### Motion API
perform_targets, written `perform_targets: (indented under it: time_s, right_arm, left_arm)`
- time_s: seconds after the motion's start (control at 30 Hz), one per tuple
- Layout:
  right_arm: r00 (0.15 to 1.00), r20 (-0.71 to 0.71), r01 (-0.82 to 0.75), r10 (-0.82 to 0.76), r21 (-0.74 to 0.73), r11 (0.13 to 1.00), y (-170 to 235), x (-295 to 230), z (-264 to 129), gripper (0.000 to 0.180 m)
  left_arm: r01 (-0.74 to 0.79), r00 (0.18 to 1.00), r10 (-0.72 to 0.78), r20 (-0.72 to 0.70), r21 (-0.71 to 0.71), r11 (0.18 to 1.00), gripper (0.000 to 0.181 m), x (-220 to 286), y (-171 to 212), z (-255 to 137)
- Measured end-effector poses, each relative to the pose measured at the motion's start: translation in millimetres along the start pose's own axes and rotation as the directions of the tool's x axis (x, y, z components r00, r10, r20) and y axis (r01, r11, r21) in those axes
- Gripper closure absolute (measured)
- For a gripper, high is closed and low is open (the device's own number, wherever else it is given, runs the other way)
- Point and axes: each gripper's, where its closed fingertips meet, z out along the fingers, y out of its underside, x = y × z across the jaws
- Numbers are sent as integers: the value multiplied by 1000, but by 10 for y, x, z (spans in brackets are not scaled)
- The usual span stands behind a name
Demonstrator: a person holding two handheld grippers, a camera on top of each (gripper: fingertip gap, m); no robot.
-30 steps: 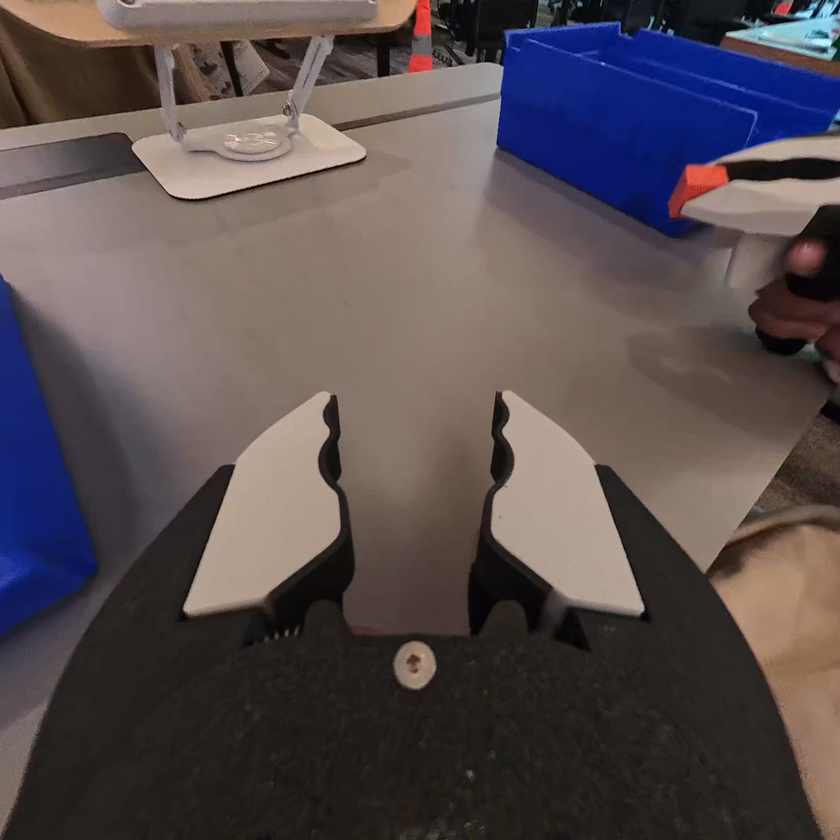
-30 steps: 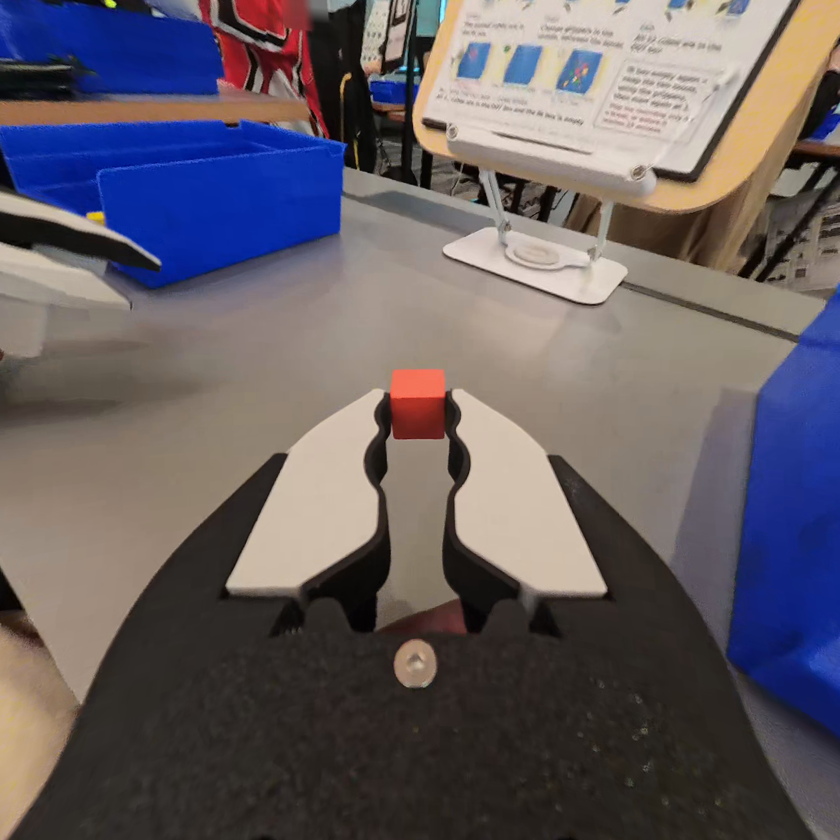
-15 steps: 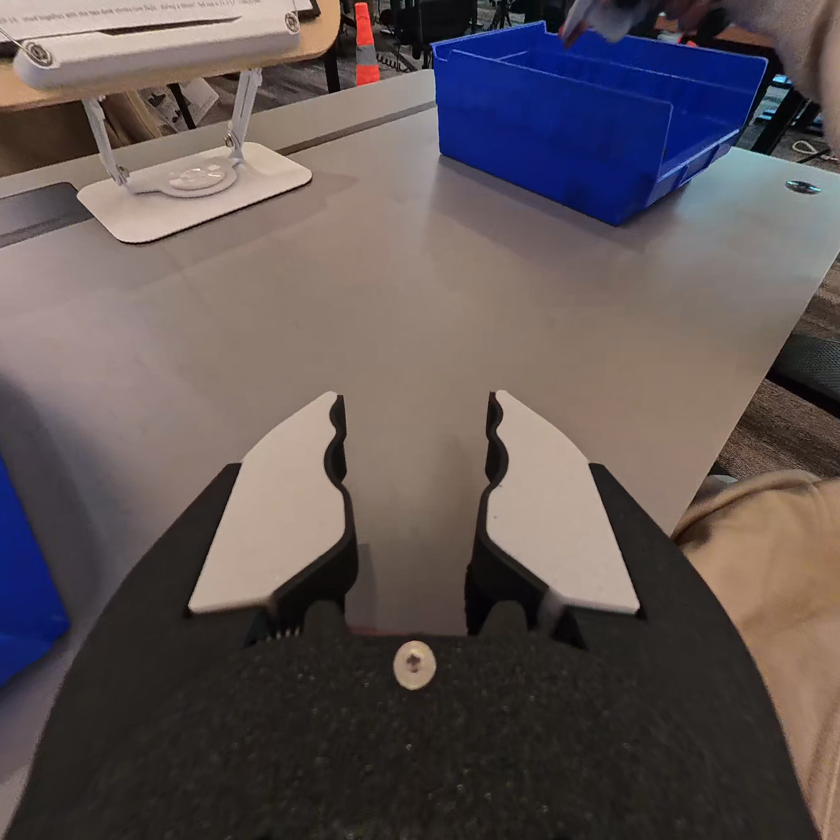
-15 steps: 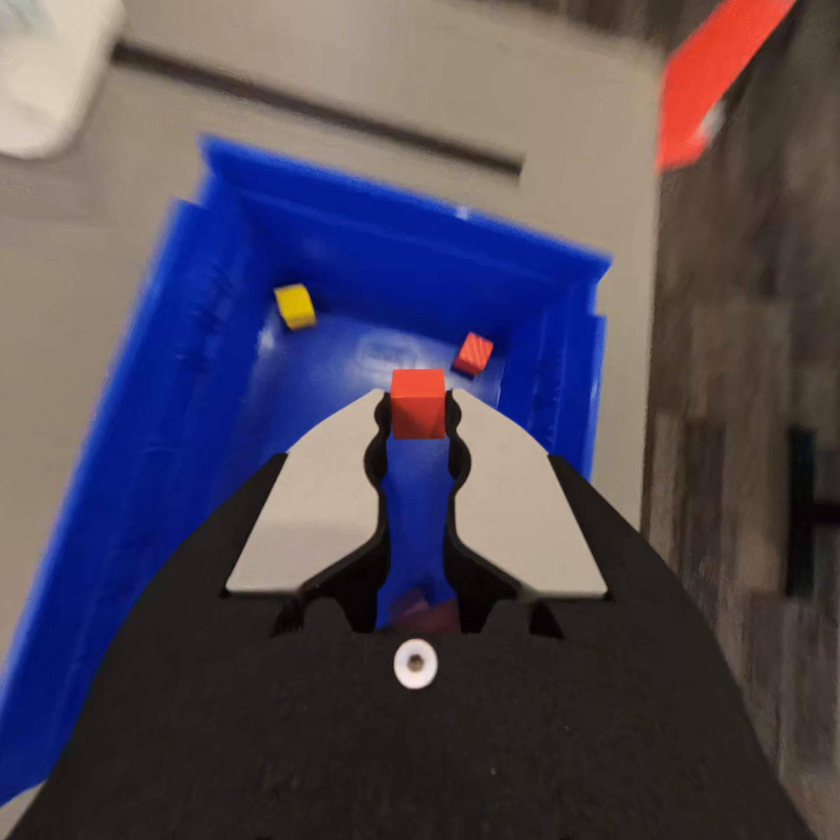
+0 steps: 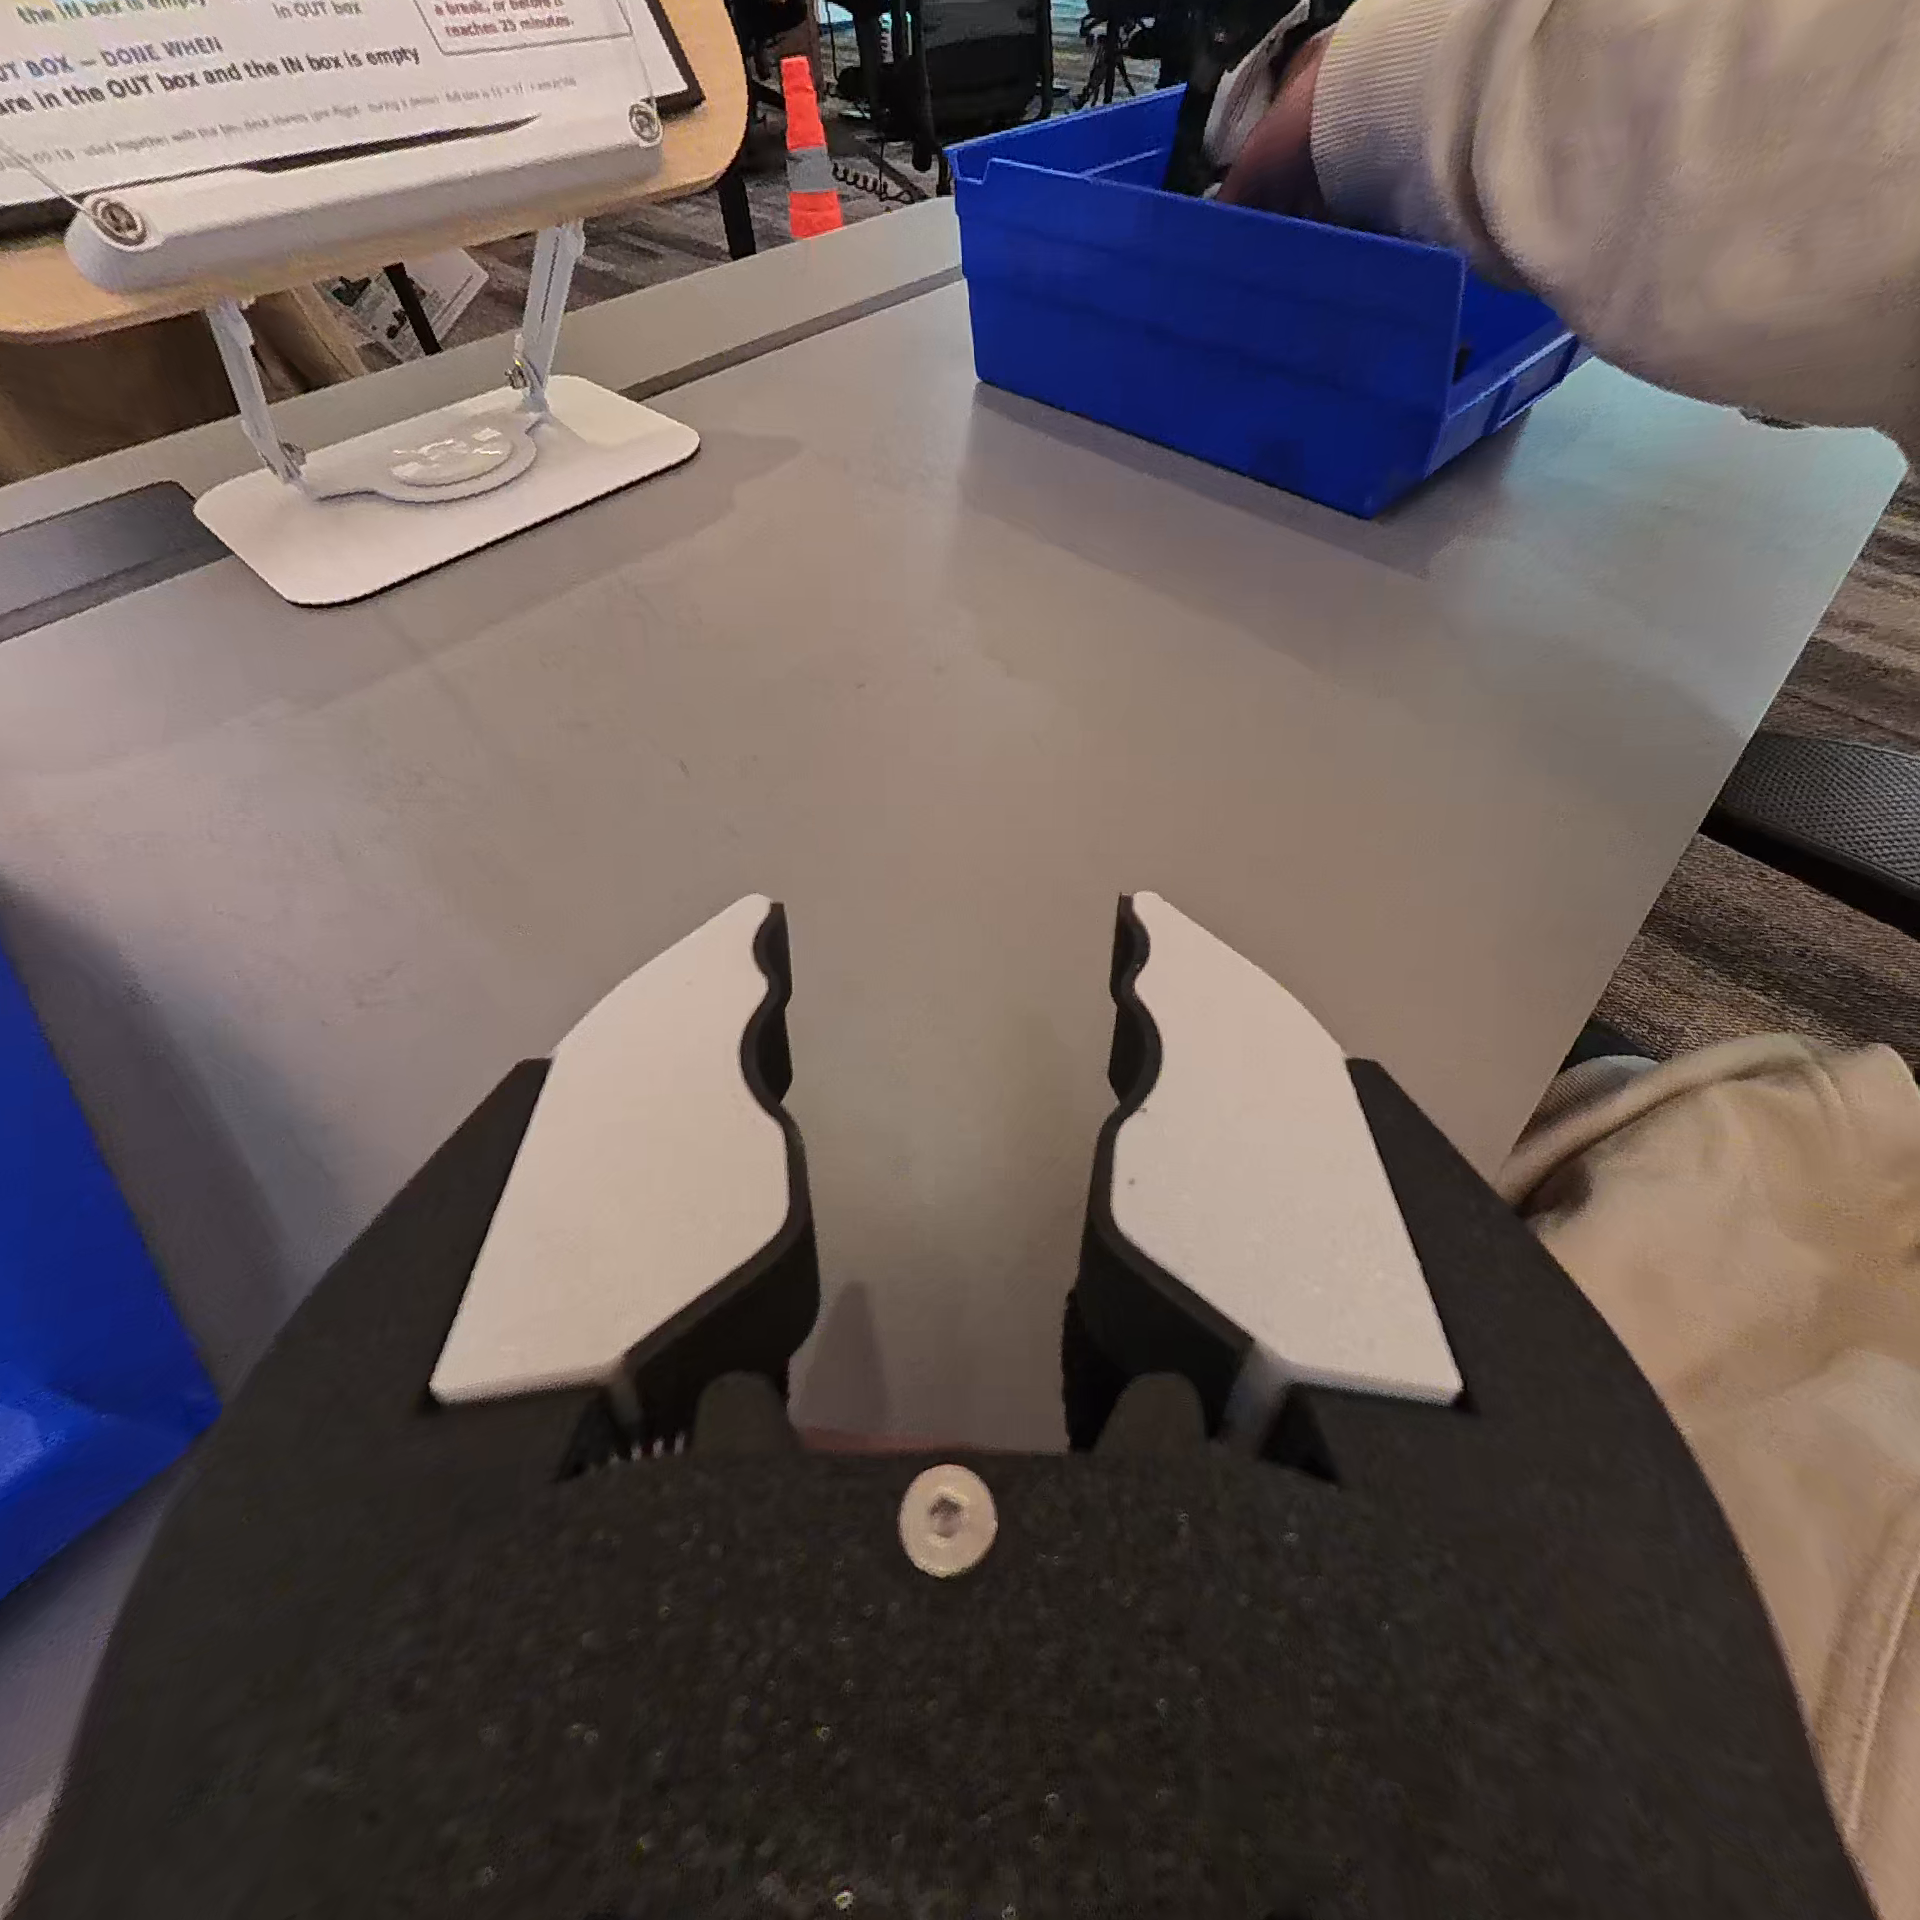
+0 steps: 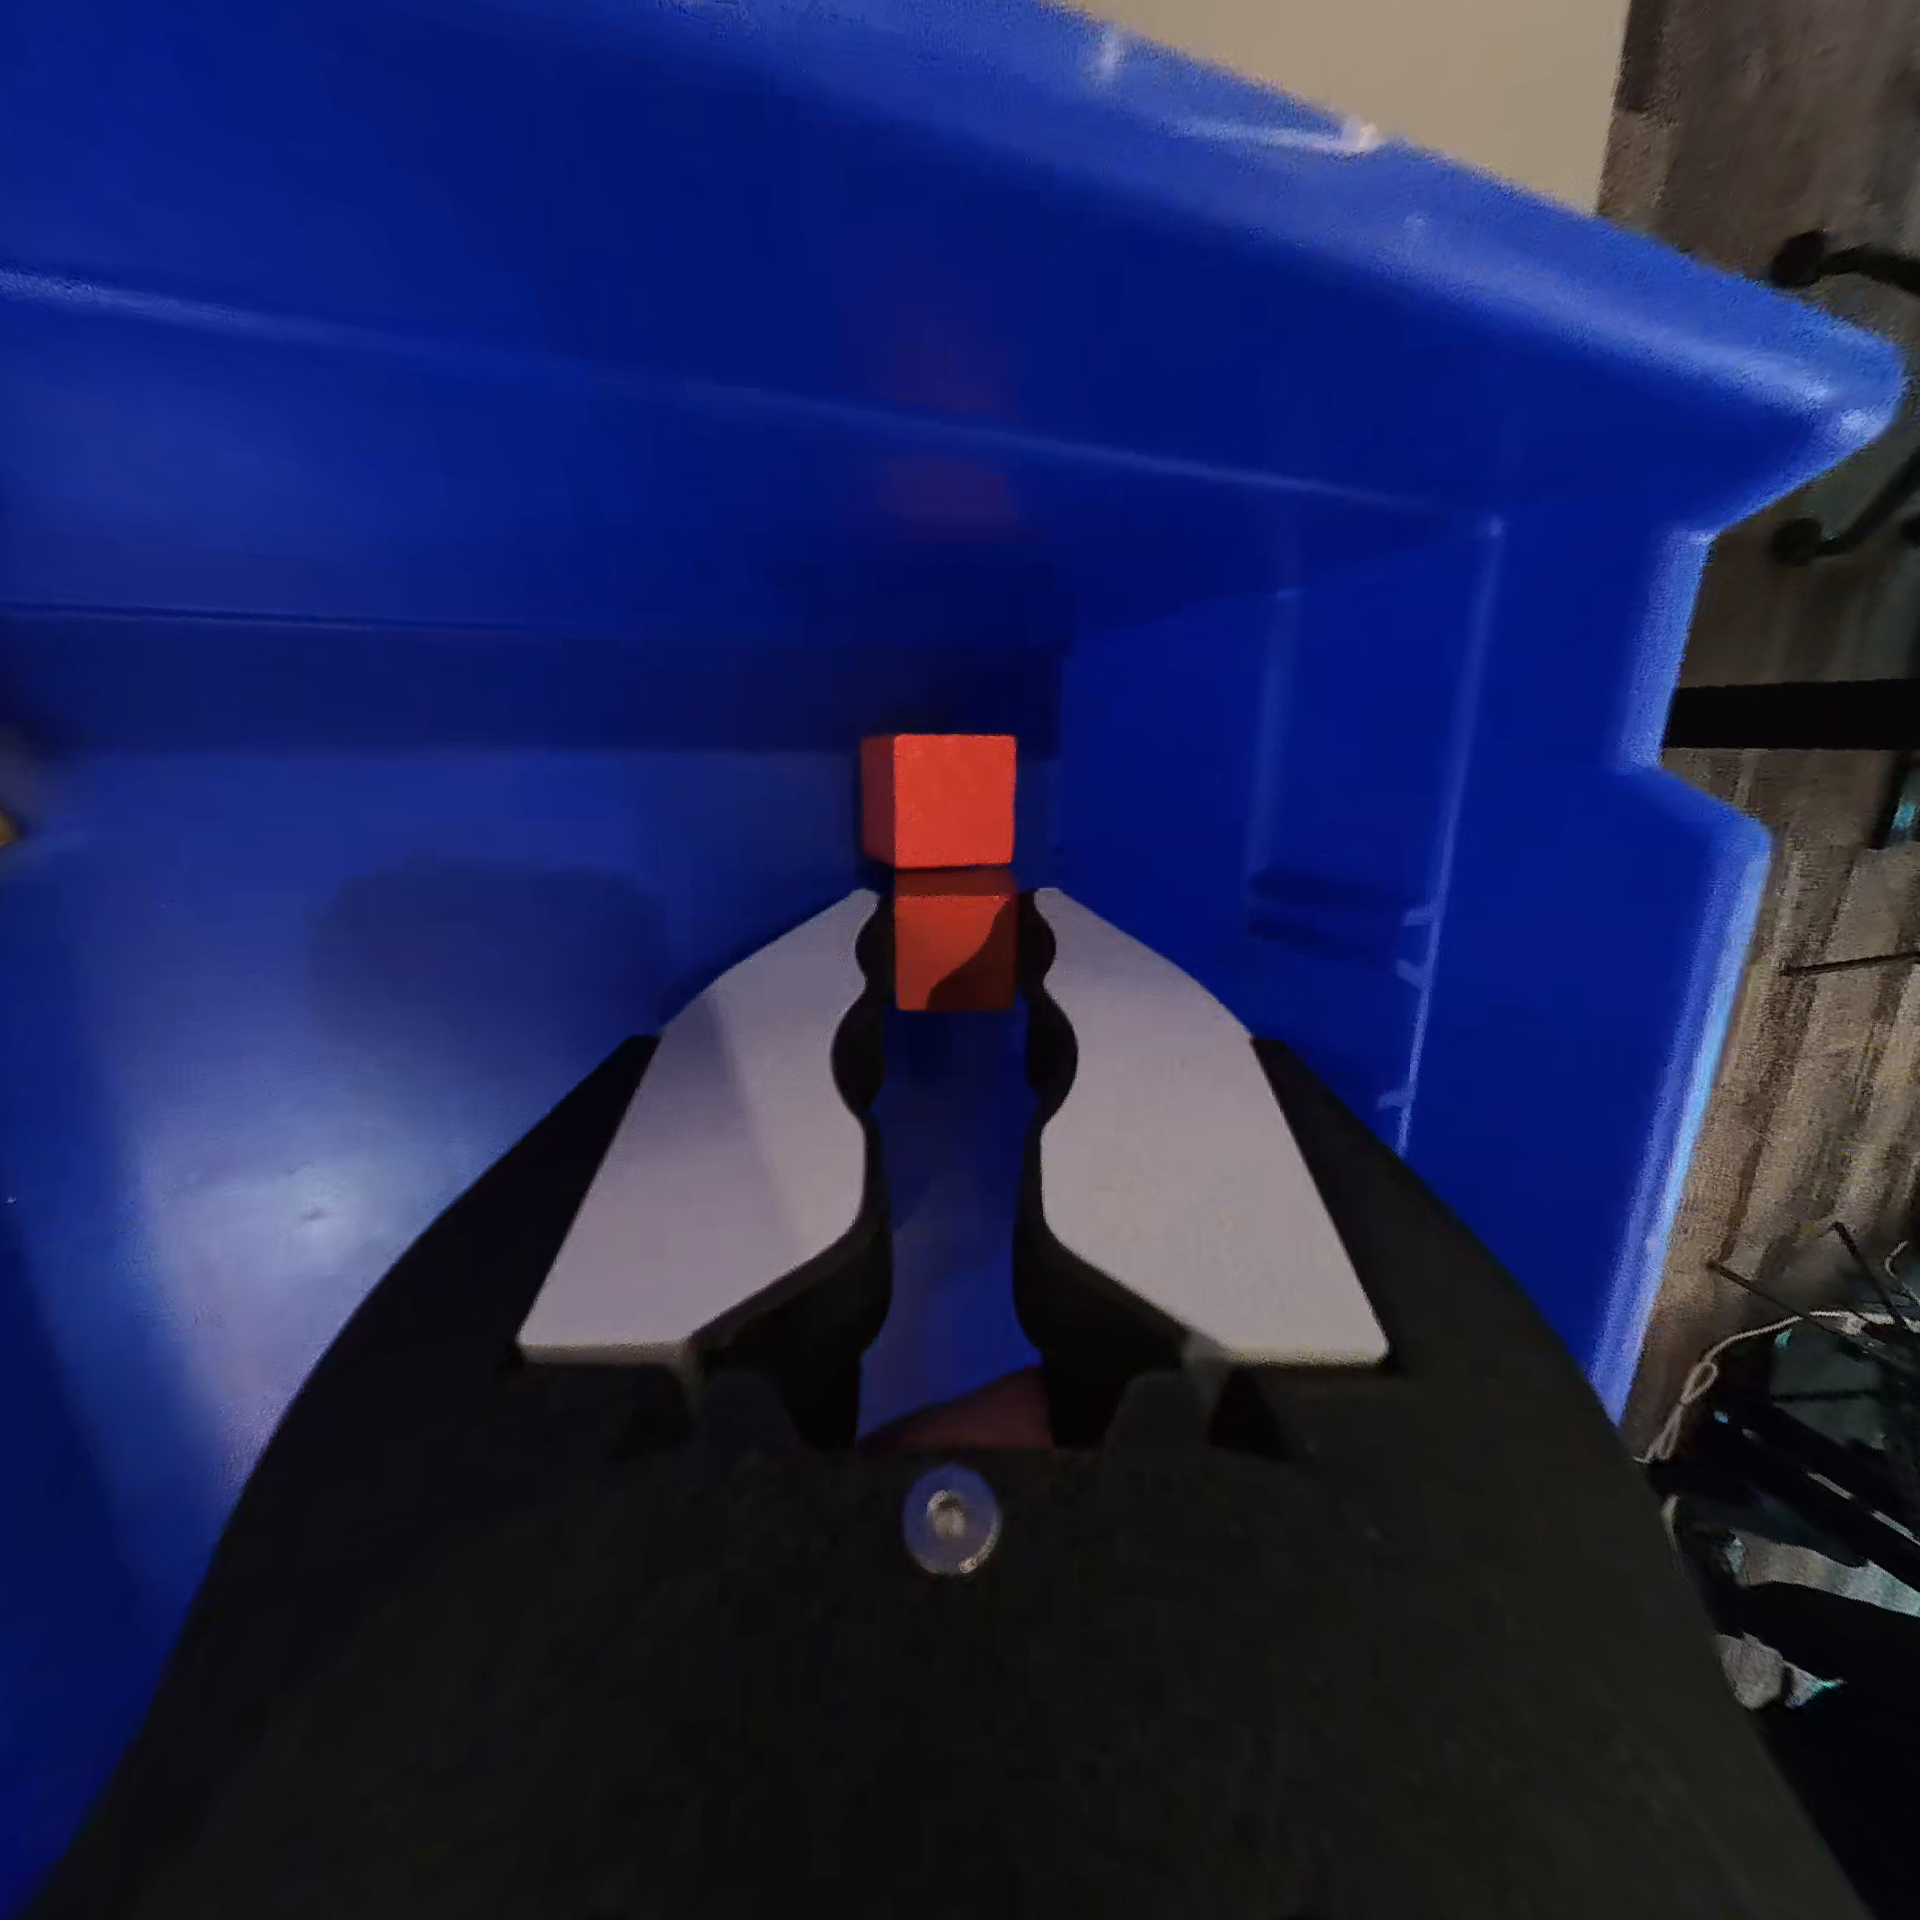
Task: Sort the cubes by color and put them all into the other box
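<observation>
deep inside the blue bin [image 6: 1351, 436], the right gripper [image 6: 954, 940] has dropped from above the rim to the floor — placing looks near. its jaws clamp a red cube [image 6: 951, 951] just behind a second red cube [image 6: 940, 800] at twelve o'clock; sharp-edged, matte. the left gripper [image 5: 948, 935] hovers, jaws apart — empty.

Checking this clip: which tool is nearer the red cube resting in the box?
Right. The right tool is inside the box, tips just short of the resting cube. The left tool hovers open above the table, far from the box.
</observation>
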Motion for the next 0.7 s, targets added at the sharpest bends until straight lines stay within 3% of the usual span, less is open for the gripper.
perform_targets:
  time_s: [0.2, 0.27, 0.37, 0.47, 0.53, 0.57, 0.63, 0.7]
  right_arm:
    - [988, -146, 67, -56, 66, 996, -49, 137, -77, 148]
    - [975, -195, 139, -108, 156, 978, -128, 144, -327, 143]
    - [976, -195, 168, -96, 399, 901, -170, 60, -1088, 139]
    - [990, -18, 114, -142, 696, 709, 111, -411, -2137, 138]
    - [944, 181, 9, -277, 822, 569, 527, -1004, -2725, 140]
    - [871, 310, -70, -380, 845, 530, 791, -1394, -2951, 140]
    - [672, 505, -191, -542, 825, 532, 1348, -2145, -3184, 141]
    - [562, 570, -241, -600, 806, 540, 1741, -2678, -3167, 141]
  left_arm:
    - [-11, 1000, 11, -7, 5, 1000, 122, 32, -22, -4]
    - [-13, 1000, 13, -10, 7, 1000, 121, 38, -26, -15]
    - [0, 1000, 0, -5, 26, 1000, 121, 16, -51, -45]
    - [17, 1000, -18, 18, 47, 999, 121, -48, -70, -65]
    - [28, 999, -30, 39, 57, 998, 121, -106, -72, -67]
    - [34, 998, -37, 49, 56, 998, 121, -133, -64, -62]
    - [47, 996, -51, 69, 54, 997, 121, -186, -48, -49]
    - [57, 994, -62, 88, 54, 997, 121, -228, -30, -36]
